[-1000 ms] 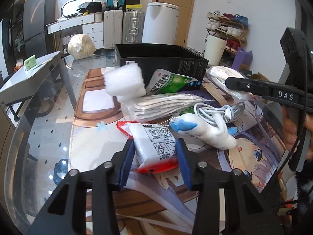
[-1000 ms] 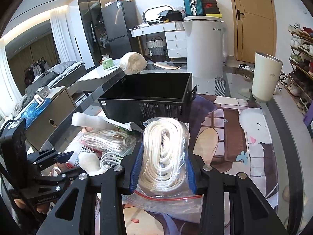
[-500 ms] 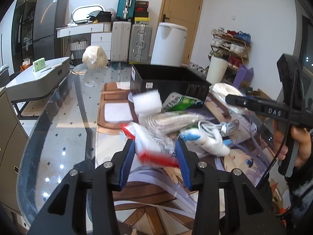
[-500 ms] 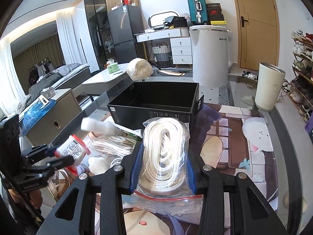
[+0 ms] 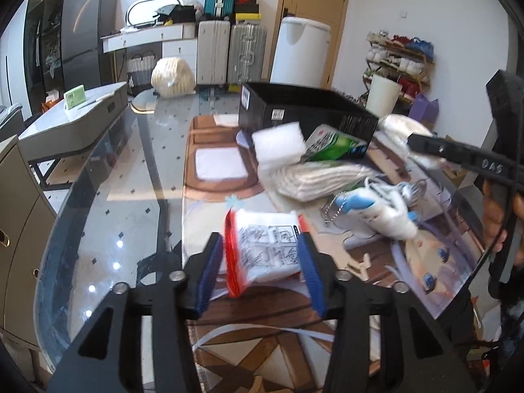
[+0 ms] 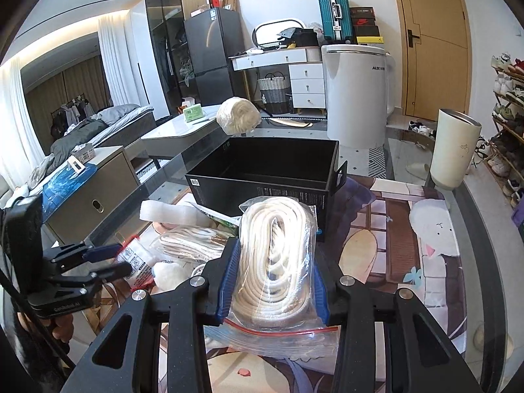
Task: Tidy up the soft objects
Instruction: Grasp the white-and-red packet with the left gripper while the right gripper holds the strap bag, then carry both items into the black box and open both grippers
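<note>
Clamping the red-edged packet (image 5: 267,249) in the left gripper (image 5: 262,273), lifted off the table. Pinching the bagged rope (image 6: 276,262) in the right gripper (image 6: 273,281), just short of the black box (image 6: 262,193). Barely starting: box seemingly empty, pile (image 5: 321,180) still waiting beside it.

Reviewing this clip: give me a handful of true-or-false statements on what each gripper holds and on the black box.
1. The left gripper is shut on the red-edged white packet. True.
2. The right gripper is open, with nothing between its fingers. False: it is shut on the bagged white rope.
3. The black box is full of soft items. False: what shows of its inside is bare.
4. The white foam block lies outside the black box. True.
</note>
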Action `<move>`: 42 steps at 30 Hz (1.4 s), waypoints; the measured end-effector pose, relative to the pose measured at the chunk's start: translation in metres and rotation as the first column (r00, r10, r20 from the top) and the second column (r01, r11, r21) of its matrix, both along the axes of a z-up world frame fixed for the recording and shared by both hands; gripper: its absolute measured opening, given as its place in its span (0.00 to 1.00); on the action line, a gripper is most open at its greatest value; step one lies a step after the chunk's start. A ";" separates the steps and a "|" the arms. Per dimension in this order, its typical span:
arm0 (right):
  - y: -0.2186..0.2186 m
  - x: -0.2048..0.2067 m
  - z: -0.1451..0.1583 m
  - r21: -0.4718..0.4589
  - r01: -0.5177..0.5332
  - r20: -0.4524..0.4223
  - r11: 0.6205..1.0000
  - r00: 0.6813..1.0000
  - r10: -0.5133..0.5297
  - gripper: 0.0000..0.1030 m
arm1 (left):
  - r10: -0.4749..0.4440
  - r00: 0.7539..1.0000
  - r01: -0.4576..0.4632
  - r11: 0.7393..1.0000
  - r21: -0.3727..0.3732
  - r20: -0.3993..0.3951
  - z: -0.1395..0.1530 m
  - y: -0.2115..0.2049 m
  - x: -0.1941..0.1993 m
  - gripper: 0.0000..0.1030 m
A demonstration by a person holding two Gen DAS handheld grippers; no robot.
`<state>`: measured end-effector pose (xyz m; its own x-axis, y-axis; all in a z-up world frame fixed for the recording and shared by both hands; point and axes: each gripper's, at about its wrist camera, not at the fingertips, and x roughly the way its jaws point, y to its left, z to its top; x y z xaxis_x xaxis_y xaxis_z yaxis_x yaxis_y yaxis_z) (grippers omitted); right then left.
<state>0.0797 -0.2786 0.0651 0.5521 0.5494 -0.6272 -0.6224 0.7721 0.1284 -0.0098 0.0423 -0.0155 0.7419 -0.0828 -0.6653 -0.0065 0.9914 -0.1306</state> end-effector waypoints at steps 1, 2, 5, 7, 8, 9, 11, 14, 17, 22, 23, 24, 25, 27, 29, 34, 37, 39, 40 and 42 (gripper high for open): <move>0.000 0.000 0.000 -0.001 0.000 -0.001 1.000 1.000 0.000 0.38 | 0.010 1.000 -0.010 1.000 -0.002 -0.006 -0.002 0.000 0.001 0.61; 0.000 0.001 -0.001 -0.002 0.001 -0.002 1.000 1.000 -0.001 0.38 | 0.016 1.000 -0.016 1.000 -0.004 -0.007 -0.003 -0.001 0.002 0.62; 0.001 0.001 -0.001 -0.004 -0.001 -0.004 1.000 1.000 0.001 0.39 | 0.016 1.000 -0.016 1.000 0.004 -0.014 -0.003 -0.005 0.005 0.84; 0.001 0.001 -0.002 -0.005 -0.001 -0.004 1.000 1.000 0.001 0.39 | 0.025 1.000 -0.025 0.999 0.024 -0.007 -0.003 -0.008 0.007 0.88; 0.001 0.001 -0.002 -0.006 -0.001 -0.005 1.000 1.000 0.001 0.39 | 0.021 1.000 -0.021 0.999 0.024 -0.008 -0.003 -0.010 0.009 0.88; 0.001 0.001 -0.003 -0.006 0.000 -0.007 1.000 1.000 0.000 0.39 | 0.018 1.000 -0.018 1.000 0.021 -0.014 -0.004 -0.012 0.012 0.88; 0.000 0.002 -0.003 -0.006 -0.002 -0.010 1.000 1.000 0.002 0.39 | 0.026 0.999 -0.025 0.999 0.037 -0.035 -0.008 -0.015 0.019 0.87; 0.001 0.002 -0.004 -0.008 -0.003 -0.011 1.000 1.000 0.003 0.39 | 0.031 0.997 -0.026 0.997 0.075 -0.066 -0.015 -0.021 0.024 0.59; -0.001 0.001 -0.003 -0.008 -0.003 -0.008 1.000 1.000 0.003 0.39 | 0.012 0.999 -0.009 0.998 0.060 -0.044 -0.009 -0.021 0.019 0.49; -0.004 0.002 0.000 0.006 0.000 0.001 1.000 1.000 0.000 0.39 | 0.032 0.999 -0.033 0.999 0.033 0.032 0.011 -0.014 0.009 0.49; -0.004 0.002 0.000 0.008 0.002 0.003 1.000 1.000 -0.002 0.39 | 0.032 0.998 -0.033 0.999 0.022 0.045 0.014 -0.013 0.008 0.49; -0.004 0.002 0.001 0.010 0.003 0.005 1.000 1.000 -0.003 0.39 | 0.032 0.998 -0.033 0.999 0.016 0.055 0.017 -0.012 0.008 0.49; -0.004 0.003 0.002 0.015 0.003 0.005 1.000 1.000 -0.003 0.39 | 0.034 0.997 -0.035 0.999 0.015 0.067 0.020 -0.012 0.008 0.49; -0.003 0.003 0.005 0.025 -0.002 0.004 1.000 1.000 0.002 0.39 | 0.035 0.996 -0.036 0.999 0.016 0.083 0.025 -0.013 0.010 0.49; -0.001 0.002 0.009 0.019 -0.001 0.024 1.000 1.000 0.000 0.39 | 0.035 0.994 -0.036 0.999 0.014 0.103 0.031 -0.013 0.013 0.49; 0.003 0.006 0.018 0.026 -0.006 0.044 1.000 0.999 0.004 0.39 | 0.015 0.988 -0.018 1.000 0.022 0.152 0.049 -0.016 0.024 0.49; 0.007 0.010 0.022 0.023 -0.006 0.057 1.000 0.998 0.004 0.38 | 0.008 0.985 -0.012 1.000 0.022 0.173 0.060 -0.015 0.035 0.49; 0.009 0.012 0.023 0.022 -0.006 0.058 1.000 0.998 0.005 0.38 | 0.002 0.983 -0.005 1.000 0.021 0.182 0.066 -0.015 0.043 0.49; 0.011 0.014 0.024 0.022 -0.008 0.055 1.000 0.998 0.006 0.39 | -0.002 0.981 -0.002 1.000 0.023 0.194 0.068 -0.015 0.048 0.49; 0.014 0.020 0.024 0.024 -0.013 0.049 1.000 0.999 0.012 0.38 | -0.006 0.981 0.000 0.999 0.032 0.193 0.070 -0.017 0.057 0.49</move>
